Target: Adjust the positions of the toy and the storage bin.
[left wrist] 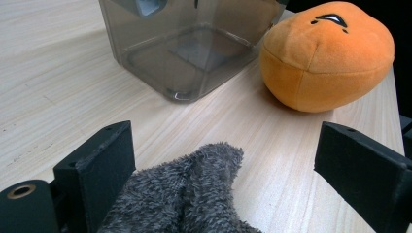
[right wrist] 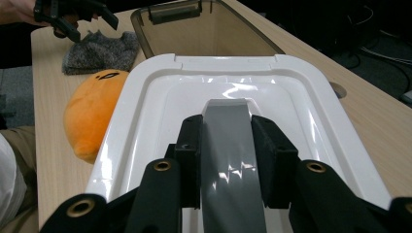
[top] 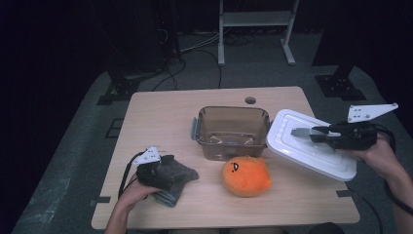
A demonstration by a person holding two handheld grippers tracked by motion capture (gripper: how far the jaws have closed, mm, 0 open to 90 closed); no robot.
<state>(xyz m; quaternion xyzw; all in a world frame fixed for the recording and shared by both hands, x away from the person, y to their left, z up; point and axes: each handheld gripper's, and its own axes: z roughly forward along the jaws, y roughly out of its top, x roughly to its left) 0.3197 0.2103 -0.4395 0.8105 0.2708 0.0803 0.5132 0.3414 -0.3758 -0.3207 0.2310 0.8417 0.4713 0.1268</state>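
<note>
The right gripper (top: 311,134) is closed on the grey handle (right wrist: 227,145) of the white lid (top: 311,148), its two black jaws pressing on either side of that strip, as the right gripper view shows. It holds the lid tilted at the right of the table (top: 160,109), with the lid's far-left edge just beside the right rim of the clear container (top: 231,131); whether the two touch cannot be told. The left gripper (top: 168,168) rests at the near left of the table with its jaws spread wide apart; in the left gripper view the grey fuzzy cloth (left wrist: 189,194) lies between them, against the inner face of the left-hand jaw and well clear of the other, so nothing is clamped. The orange plush toy (top: 246,176) sits on the table just near of the container, between the cloth and the lid, close to the container's near wall. The container stands upright and open at the middle of the table, a latch flap on its left end. Counted: two grippers, one lid, one container, one plush toy, one cloth, one table.
</note>
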